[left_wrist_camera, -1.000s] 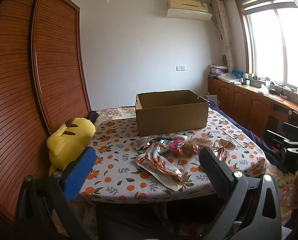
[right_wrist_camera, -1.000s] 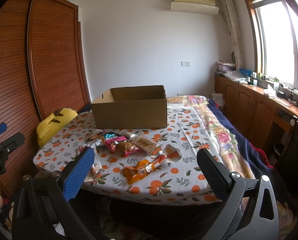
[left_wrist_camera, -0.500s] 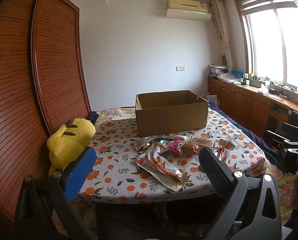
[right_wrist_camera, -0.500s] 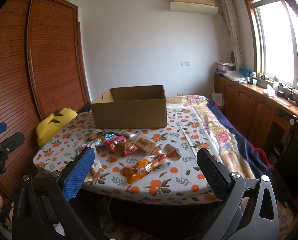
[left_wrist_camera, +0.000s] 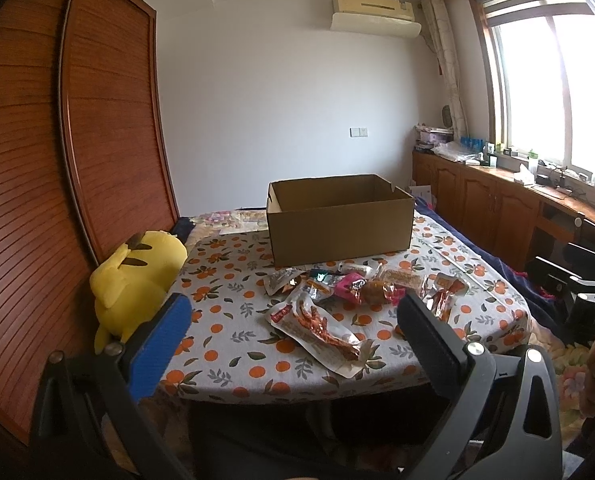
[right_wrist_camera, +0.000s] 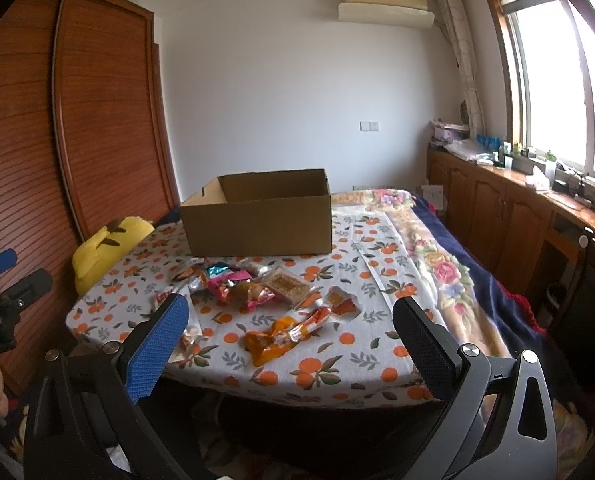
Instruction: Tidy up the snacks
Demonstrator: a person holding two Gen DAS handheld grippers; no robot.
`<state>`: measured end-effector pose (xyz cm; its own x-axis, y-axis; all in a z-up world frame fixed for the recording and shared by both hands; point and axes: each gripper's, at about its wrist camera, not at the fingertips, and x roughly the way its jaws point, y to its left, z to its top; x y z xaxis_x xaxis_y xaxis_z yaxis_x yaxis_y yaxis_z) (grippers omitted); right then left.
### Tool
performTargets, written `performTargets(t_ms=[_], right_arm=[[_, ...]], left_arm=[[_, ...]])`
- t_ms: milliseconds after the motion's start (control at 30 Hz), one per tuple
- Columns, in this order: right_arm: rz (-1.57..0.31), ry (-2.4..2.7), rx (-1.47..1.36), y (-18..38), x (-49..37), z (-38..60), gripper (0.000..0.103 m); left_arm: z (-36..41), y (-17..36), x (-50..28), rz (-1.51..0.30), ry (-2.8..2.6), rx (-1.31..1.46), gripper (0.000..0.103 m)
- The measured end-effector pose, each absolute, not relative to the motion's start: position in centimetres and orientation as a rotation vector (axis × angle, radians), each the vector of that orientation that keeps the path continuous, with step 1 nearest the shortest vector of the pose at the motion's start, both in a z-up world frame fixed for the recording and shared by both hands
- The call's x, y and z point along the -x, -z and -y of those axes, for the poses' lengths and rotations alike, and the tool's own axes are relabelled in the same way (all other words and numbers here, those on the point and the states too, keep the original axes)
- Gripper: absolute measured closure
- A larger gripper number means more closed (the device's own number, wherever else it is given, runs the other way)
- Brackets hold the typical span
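Snack packets (left_wrist_camera: pixel 339 300) lie scattered in a loose heap across the middle of a desk (left_wrist_camera: pixel 225 320) covered with an orange-fruit patterned cloth, between its near edge and an open cardboard box (left_wrist_camera: pixel 339 220) that stands toward the far edge. A long clear packet of reddish snacks (left_wrist_camera: pixel 321 328) lies nearest the near edge in the left wrist view, while an orange packet (right_wrist_camera: pixel 285 334) lies nearest that edge in the right wrist view, apart from the pink-wrapped packet (right_wrist_camera: pixel 233 280) in the heap behind it. No packet is visible over the box's walls from either view.

Both handheld grippers hover short of the desk's near edge, touching nothing. The left gripper (left_wrist_camera: pixel 293 328) has its fingers spread wide and empty, one pad blue (left_wrist_camera: pixel 157 348), the other black. The right gripper (right_wrist_camera: pixel 291 334) likewise shows its fingers wide apart with nothing between them.

A yellow plush toy (left_wrist_camera: pixel 133 284) leans at the desk's left edge, against a wooden slatted wardrobe (left_wrist_camera: pixel 57 160). A bed with a floral cover (right_wrist_camera: pixel 437 264) lies along the desk's right edge.
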<state>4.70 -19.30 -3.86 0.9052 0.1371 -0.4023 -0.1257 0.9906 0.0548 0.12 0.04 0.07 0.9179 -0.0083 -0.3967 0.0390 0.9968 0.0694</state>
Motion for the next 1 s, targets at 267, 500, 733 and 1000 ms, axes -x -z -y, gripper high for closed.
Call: performTargets(t_ms=[267, 500, 733, 1000], right_arm=[[-0.434, -0.129, -0.034, 4.7, -5.1, 19.7, 0.0], [-0.464, -0.125, -0.039, 5.9, -5.7, 20.1, 0.0], [-0.515, -0.128, -0.029, 7.9, -8.1, 20.9, 0.0], [-0.556, -0.138, -0.001, 10.2, -11.8, 21.8, 0.0]], left_arm=[[0.1, 1.3, -0.8, -0.436, 0.033, -0.075, 0.0], [0.3, 3.3, -1.9, -0.492, 0.053, -0.065, 0.0], [0.4, 6.8, -5.3, -0.588, 0.101, -0.021, 0.0], [0.4, 10.1, -10.1, -0.681, 0.104, 0.013, 0.0]])
